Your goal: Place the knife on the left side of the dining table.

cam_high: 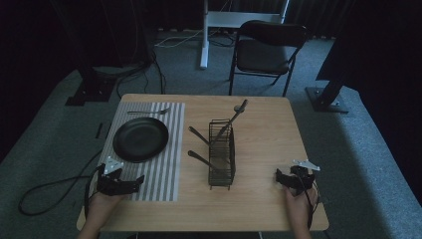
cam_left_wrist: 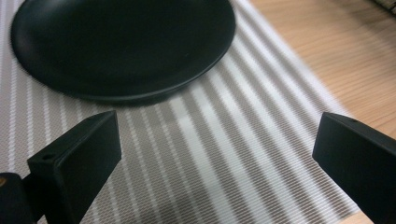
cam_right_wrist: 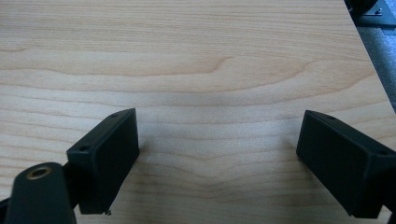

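Just round black plate (cam_high: 140, 139) on striped mat (cam_high: 164, 169), glossy; both grippers' fingers (cam_left_wrist: 74, 158) spread, w/ nothing between.

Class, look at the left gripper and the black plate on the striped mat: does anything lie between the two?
Nothing visible does. The left gripper is open over the striped mat, and bare mat alone separates it from the black plate.

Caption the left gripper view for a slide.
Open left gripper poised over the striped placemat, just short of the black plate.
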A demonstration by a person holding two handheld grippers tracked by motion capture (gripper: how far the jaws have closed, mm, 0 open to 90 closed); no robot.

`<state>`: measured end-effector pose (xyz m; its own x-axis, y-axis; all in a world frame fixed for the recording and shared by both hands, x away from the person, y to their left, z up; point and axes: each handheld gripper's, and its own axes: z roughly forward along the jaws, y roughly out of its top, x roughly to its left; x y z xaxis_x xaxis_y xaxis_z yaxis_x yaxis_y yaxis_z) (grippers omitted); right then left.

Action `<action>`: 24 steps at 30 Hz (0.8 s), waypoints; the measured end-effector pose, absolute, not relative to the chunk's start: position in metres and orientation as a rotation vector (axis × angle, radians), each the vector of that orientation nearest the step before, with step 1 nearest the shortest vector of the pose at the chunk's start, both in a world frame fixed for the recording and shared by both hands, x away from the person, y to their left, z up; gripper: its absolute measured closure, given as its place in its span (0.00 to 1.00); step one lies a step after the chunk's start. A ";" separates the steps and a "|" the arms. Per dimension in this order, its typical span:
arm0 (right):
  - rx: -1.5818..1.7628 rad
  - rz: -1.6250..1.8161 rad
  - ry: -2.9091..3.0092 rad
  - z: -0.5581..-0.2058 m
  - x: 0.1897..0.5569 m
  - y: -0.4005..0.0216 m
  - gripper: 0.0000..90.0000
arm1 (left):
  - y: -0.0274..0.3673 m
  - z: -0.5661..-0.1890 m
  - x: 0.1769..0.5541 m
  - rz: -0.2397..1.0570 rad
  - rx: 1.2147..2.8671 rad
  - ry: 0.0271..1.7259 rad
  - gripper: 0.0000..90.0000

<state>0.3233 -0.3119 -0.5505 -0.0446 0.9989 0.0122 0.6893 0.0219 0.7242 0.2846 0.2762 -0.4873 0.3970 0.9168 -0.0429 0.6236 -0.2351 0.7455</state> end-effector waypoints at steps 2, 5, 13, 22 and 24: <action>1.718 0.779 1.787 -0.550 0.323 -0.312 0.13 | 0.274 -0.484 0.287 0.538 1.958 1.309 0.02; 1.718 0.778 1.787 -0.550 0.323 -0.312 0.13 | 0.269 -0.479 0.289 0.536 1.956 1.281 0.02; 1.717 0.778 1.787 -0.551 0.323 -0.312 0.13 | 0.256 -0.468 0.297 0.535 1.979 1.229 0.02; 1.716 0.778 1.788 -0.551 0.323 -0.312 0.13 | 0.242 -0.450 0.307 0.544 1.998 1.158 0.02; 1.716 0.778 1.788 -0.551 0.323 -0.312 0.13 | 0.240 -0.443 0.310 0.540 1.998 1.141 0.02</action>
<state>0.3233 -0.3121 -0.5506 -0.0457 0.9989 0.0107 0.6885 0.0237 0.7249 0.3104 0.2397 -0.4428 0.5114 0.8593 -0.0080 0.5385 -0.3132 0.7822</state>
